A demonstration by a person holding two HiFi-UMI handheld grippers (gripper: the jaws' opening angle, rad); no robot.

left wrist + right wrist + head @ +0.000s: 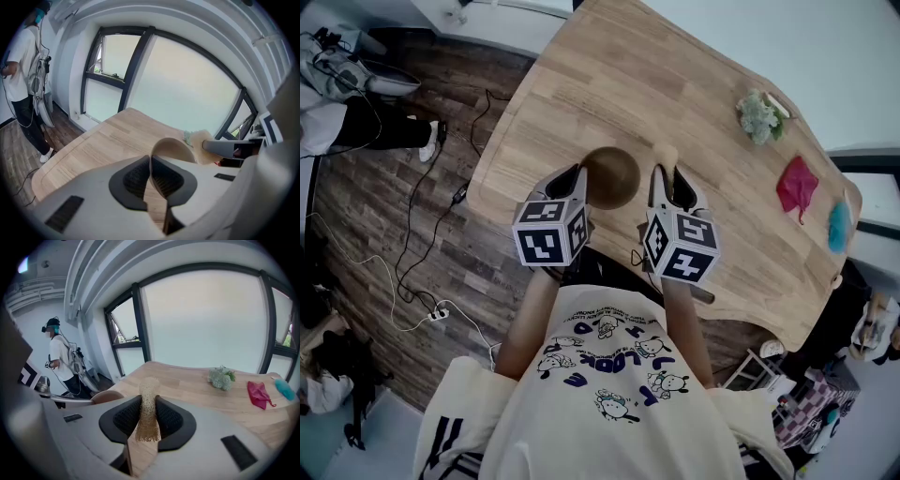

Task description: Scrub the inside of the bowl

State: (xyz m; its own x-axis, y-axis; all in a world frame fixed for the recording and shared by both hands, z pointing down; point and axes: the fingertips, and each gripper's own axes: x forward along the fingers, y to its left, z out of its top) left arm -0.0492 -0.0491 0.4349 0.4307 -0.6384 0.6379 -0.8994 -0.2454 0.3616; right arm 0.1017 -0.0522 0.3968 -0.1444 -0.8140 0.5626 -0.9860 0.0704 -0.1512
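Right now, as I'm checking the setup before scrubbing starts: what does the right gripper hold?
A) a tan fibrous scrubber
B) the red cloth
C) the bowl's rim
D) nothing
A: the right gripper is shut on the tan fibrous scrubber, which sticks up between its jaws; the left gripper holds the bowl by its rim.

Only readable-ish thing is the purple lettering on the person's cream T-shirt (609,375), seen upside down among cartoon dog prints. One chunk looks like "LOOK", the rest is too small to make out. The left marker cube (549,230) and right marker cube (681,246) just show black-and-white square codes.
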